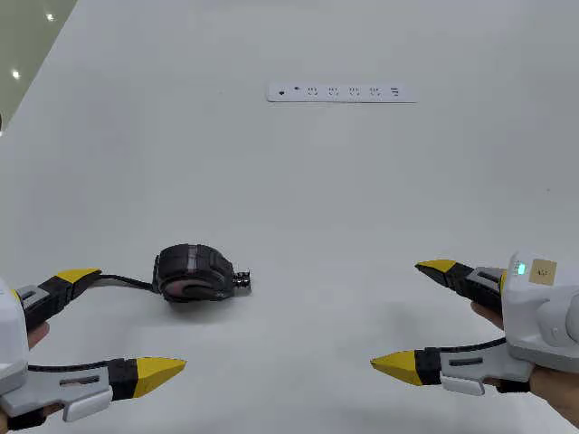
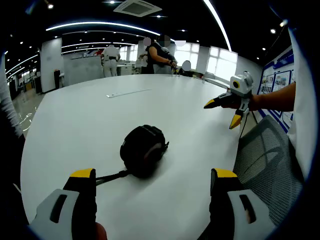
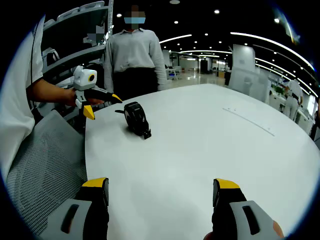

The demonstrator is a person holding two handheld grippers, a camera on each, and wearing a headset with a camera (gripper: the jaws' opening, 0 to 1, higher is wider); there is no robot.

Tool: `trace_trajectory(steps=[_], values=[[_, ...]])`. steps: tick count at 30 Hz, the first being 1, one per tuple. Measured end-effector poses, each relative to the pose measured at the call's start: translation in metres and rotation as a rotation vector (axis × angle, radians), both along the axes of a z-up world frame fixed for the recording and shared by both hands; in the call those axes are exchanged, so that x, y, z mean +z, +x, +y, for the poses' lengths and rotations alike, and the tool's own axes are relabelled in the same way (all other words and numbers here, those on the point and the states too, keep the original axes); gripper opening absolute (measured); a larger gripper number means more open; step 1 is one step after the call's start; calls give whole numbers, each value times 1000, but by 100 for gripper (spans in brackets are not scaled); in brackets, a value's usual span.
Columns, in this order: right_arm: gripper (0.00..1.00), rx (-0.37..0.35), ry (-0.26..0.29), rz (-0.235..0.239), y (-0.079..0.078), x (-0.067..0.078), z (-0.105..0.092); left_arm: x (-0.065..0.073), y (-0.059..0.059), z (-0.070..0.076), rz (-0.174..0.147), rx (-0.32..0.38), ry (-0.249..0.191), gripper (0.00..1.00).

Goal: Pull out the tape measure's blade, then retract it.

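left tongs [image 1: 119, 322]: jaws wide apart; you hold it low, tips pointing right;
right tongs [image 1: 412, 315]: jaws apart, empty; tips pointing left;
tape measure [image 1: 193, 273]: on bench [image 1: 344, 199], just beside your left tongs

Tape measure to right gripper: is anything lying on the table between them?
No. In the head view, the stretch of white table between the tape measure and the right gripper is bare; the right gripper view agrees.
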State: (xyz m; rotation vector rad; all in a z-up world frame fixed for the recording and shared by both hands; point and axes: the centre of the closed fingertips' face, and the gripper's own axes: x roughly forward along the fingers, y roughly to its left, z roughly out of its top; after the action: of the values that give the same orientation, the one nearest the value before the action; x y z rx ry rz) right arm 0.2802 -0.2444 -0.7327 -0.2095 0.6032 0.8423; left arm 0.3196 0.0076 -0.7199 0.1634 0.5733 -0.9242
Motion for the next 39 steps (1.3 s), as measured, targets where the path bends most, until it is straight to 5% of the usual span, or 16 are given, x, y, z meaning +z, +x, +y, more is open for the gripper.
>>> trace_trajectory(steps=[19,39], values=[[88,7,5,-7,3,-1,4,-2,-2,-1,7,-13,4,87],[89,70,3,-4,25,-5,22,-5,19,-15,-1,-80,16,87]])
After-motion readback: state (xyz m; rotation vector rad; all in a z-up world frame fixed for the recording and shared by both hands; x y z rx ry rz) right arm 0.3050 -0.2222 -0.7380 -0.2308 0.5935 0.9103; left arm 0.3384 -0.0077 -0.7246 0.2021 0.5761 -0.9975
